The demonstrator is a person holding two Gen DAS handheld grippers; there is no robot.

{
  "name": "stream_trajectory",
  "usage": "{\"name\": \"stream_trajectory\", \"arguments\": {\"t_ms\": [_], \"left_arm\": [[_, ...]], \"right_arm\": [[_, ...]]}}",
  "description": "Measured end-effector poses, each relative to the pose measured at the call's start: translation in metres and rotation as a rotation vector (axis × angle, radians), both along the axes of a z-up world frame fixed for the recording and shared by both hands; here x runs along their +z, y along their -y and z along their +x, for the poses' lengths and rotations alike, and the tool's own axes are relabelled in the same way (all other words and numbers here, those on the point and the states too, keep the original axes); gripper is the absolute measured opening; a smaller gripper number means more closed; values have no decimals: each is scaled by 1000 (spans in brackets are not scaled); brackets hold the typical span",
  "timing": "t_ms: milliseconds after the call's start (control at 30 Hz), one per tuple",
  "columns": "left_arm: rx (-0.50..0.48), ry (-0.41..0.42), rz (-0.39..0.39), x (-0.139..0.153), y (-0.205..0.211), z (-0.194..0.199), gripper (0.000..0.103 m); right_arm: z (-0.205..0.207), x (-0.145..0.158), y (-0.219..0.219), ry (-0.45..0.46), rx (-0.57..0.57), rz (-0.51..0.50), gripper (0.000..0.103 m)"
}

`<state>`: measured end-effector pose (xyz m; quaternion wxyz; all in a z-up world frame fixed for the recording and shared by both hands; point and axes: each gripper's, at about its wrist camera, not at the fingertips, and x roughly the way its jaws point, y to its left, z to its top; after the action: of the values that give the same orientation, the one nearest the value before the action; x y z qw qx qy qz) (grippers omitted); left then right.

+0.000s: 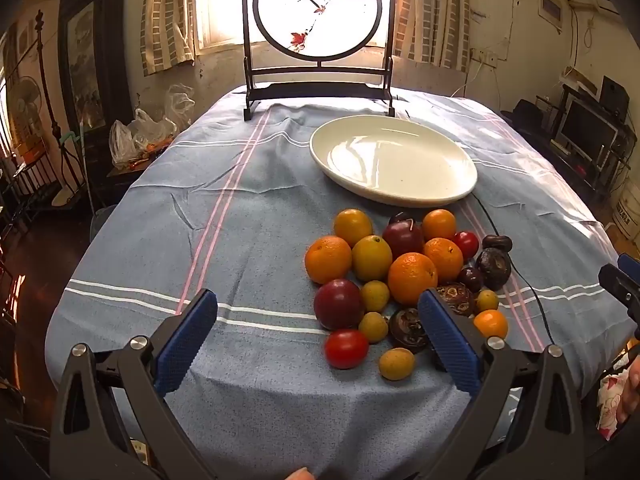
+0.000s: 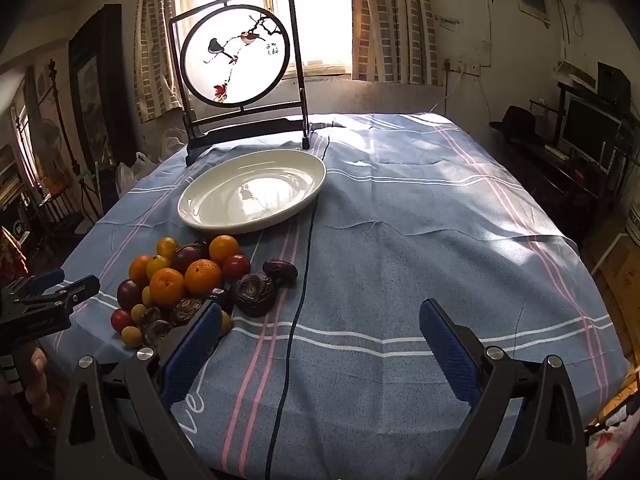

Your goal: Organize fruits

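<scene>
A pile of fruit [image 1: 400,276] lies on the blue striped tablecloth: oranges [image 1: 412,278], yellow fruits [image 1: 371,258], dark red plums [image 1: 338,304], small red tomatoes [image 1: 346,348] and dark brown fruits [image 1: 494,266]. Behind the pile stands an empty white oval plate [image 1: 394,164]. My left gripper [image 1: 317,295] is open just in front of the pile, nothing between its fingers. In the right wrist view the pile [image 2: 188,284] lies to the left and the plate [image 2: 252,192] behind it. My right gripper [image 2: 321,306] is open over bare cloth, right of the fruit.
A framed round bird painting [image 1: 318,12] stands at the back of the table, just behind the plate. A thin black cable [image 2: 304,264] runs across the cloth right of the fruit. Plastic bags [image 1: 132,136] sit off the table's left side; a monitor [image 2: 588,132] stands at the right wall.
</scene>
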<state>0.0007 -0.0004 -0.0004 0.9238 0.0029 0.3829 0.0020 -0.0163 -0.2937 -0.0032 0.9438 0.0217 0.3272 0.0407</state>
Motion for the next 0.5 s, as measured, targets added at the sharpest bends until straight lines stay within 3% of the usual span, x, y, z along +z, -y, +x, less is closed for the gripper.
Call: {"name": "stream_trajectory", "arguments": {"t_ms": [500], "left_arm": [[15,19,-14,4,-6,-6,98]], "right_arm": [[-8,1,-4,35,-8,-37,99]]}}
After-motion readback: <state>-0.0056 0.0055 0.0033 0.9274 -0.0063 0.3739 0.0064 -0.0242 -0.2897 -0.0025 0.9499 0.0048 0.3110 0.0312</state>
